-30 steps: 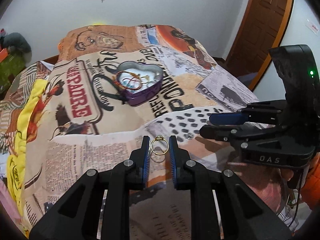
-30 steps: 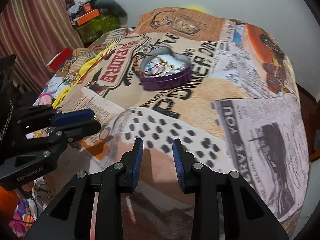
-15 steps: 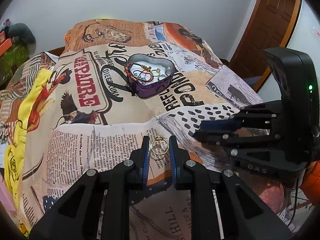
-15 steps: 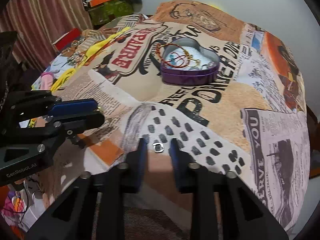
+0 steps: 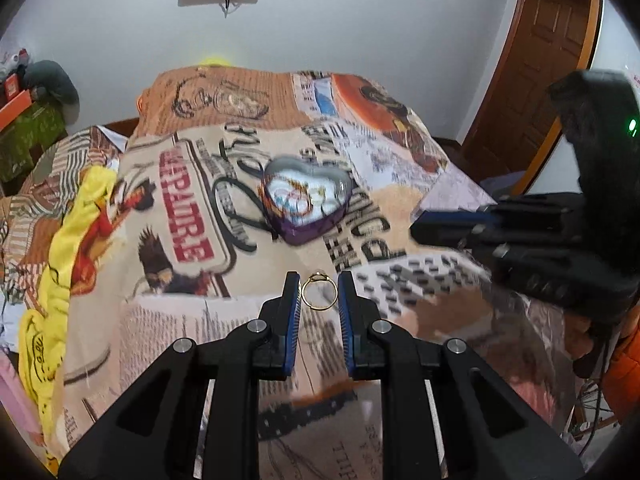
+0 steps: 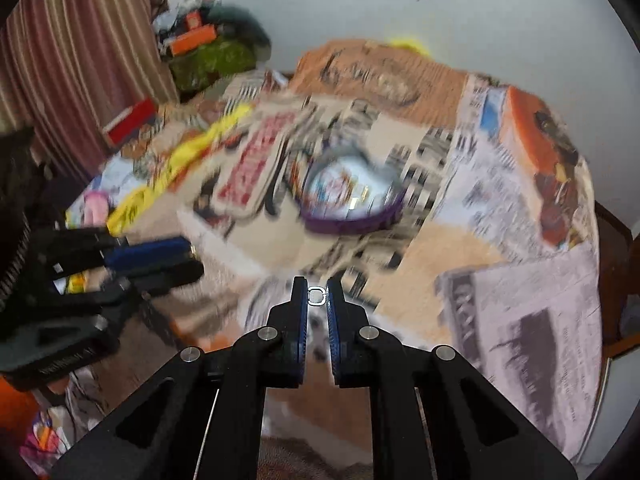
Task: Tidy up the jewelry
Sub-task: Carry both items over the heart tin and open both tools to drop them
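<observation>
Between the blue pads of the left gripper [image 5: 319,290], in the left wrist view, a thin gold ring [image 5: 319,291] stands on edge, its band face-on to the camera and a small setting at the top. The jaws are clenched on the ring from both sides, and the ring is clear of the printed bedspread [image 5: 188,320]. Straight ahead of the fingertips, and well apart from them, sits the purple heart-shaped tin [image 5: 306,206], open, with bracelets and small pieces already inside; blur hides their detail. The tin lies almost dead on the gripper's forward axis, slightly left of centre. The right gripper [image 5: 520,248] shows at the right edge, level with this claw.

From the right wrist view, the right gripper [image 6: 317,296] is closed to a narrow gap on a small silver ring [image 6: 317,296] pinched at the fingertips. The same heart-shaped tin [image 6: 352,224] lies ahead and slightly right, heavily blurred. The left gripper [image 6: 120,264] appears at the left, side-on.

Judgement: both claws are loaded and about equally distant from the tin; the next move for either is a forward carry over its rim, then release.
</observation>
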A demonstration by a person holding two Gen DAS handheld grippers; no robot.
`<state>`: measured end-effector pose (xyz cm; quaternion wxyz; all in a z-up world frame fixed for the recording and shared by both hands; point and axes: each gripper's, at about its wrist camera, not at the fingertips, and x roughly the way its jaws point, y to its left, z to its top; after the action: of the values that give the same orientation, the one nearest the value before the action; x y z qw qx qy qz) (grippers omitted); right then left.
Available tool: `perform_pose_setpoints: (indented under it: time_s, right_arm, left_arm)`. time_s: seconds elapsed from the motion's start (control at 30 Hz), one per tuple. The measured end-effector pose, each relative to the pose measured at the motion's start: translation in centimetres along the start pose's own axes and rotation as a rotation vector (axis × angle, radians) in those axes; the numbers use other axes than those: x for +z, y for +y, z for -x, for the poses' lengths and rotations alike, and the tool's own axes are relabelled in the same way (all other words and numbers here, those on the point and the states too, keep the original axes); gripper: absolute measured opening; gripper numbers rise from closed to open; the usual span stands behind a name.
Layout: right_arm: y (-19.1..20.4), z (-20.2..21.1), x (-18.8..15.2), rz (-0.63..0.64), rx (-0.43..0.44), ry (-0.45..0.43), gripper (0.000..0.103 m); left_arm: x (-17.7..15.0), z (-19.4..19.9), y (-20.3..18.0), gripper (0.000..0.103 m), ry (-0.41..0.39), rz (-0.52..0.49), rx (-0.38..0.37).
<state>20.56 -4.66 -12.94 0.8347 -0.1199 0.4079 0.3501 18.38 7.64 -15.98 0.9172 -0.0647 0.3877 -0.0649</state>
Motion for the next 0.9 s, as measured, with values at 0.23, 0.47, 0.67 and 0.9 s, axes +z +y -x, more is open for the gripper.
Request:
perform_pose_setpoints:
  time_s: [0.23,0.47,0.67,0.9]
  right_arm:
    - [-1.2,1.6,2.9,-0.033,-0.010,-0.097,0.008]
    - [-2.2,-0.1,4.3,-0.063,-0.001,-0.111,0.008]
    - [-2.9,-2.3,5.2,-0.068,0.002,-0.092,0.008]
    - [-4.7,-5.8,6.2,-0.092,0.004,-0.035,0.009]
  left_arm:
    - [2.5,-0.7,0.9,0.017,-0.035,0.021,0.000]
    - [4.2,-3.1,1.7,0.017,-0.027,0.030,-0.007]
    - [5.2,-6.0,2.3,0.017,0.000,0.026,-0.007]
    - [6.7,-9.7,3.2,0.017,0.042,0.040,-0.029]
